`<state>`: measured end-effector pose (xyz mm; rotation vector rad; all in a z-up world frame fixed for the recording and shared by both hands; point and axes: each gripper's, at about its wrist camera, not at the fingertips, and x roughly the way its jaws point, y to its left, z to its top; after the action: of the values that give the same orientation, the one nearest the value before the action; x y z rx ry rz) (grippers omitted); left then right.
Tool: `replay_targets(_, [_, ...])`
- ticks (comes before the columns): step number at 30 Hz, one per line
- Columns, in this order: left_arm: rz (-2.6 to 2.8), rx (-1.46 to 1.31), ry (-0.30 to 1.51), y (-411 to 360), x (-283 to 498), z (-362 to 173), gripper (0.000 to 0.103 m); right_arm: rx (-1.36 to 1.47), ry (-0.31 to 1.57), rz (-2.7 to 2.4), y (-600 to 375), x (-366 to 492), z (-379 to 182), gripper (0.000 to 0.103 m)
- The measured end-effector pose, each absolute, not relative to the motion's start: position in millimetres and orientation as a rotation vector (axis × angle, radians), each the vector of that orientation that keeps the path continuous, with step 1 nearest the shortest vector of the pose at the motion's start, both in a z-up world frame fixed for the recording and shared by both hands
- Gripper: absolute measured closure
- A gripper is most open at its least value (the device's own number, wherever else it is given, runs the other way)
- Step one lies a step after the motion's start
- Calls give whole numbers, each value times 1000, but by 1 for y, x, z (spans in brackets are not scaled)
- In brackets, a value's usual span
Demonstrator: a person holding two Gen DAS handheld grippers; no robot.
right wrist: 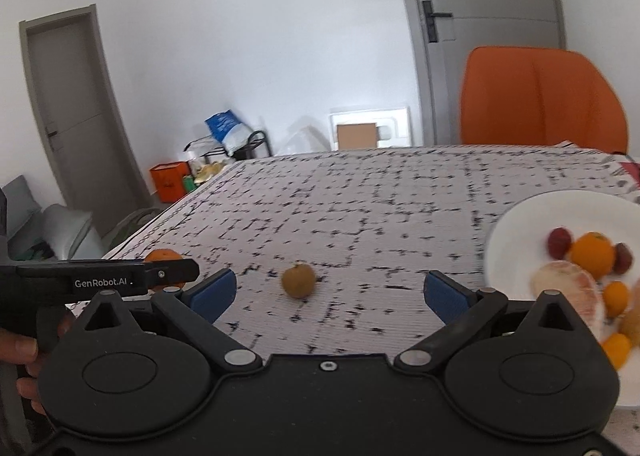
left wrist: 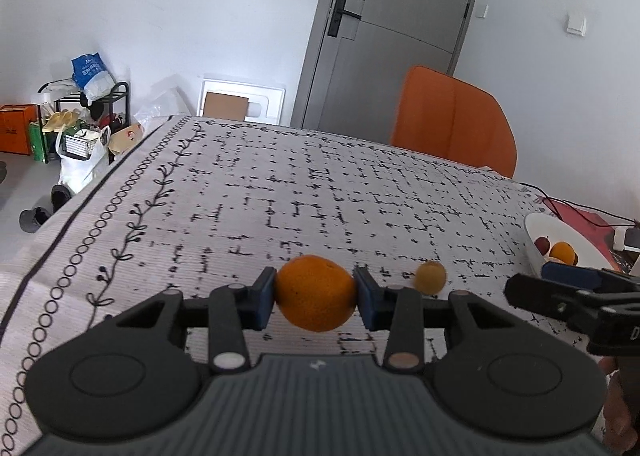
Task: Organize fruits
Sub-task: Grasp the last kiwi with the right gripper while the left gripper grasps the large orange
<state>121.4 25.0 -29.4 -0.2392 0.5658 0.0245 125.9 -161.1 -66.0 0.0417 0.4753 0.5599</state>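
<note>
Left wrist view: the left gripper clamps an orange between its blue fingers, both pressed against the peel, the fruit held above the patterned cloth of the desk. A small brownish-yellow fruit lies on the cloth just to the right. At the far right edge sits a white bowl (a red fruit and an orange one visible inside), with the right gripper in front of it.

Right wrist view: the right gripper's fingers stand wide apart and empty. The small fruit rests on the desk ahead between them, touching neither. The bowl of mixed fruit sits at right; an orange chair stands beyond.
</note>
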Motion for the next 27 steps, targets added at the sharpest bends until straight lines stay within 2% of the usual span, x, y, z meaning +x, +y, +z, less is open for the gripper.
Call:
replay_targets(6, [65,-255,551,43,117,-26,62,9,485,604,-142,130,-66,12])
replay_targets(15, [98,-287,553,65,113,-31,62,-26,546,630,-115,153,-81,34])
replay_targets(19, [99,-290,553,69,112,-31,62,-58,585,597,-105,165,-88,78])
replay_targets(27, [90,-280,543,64,112,-26,62,-55,568,591,-115,154,-82,78])
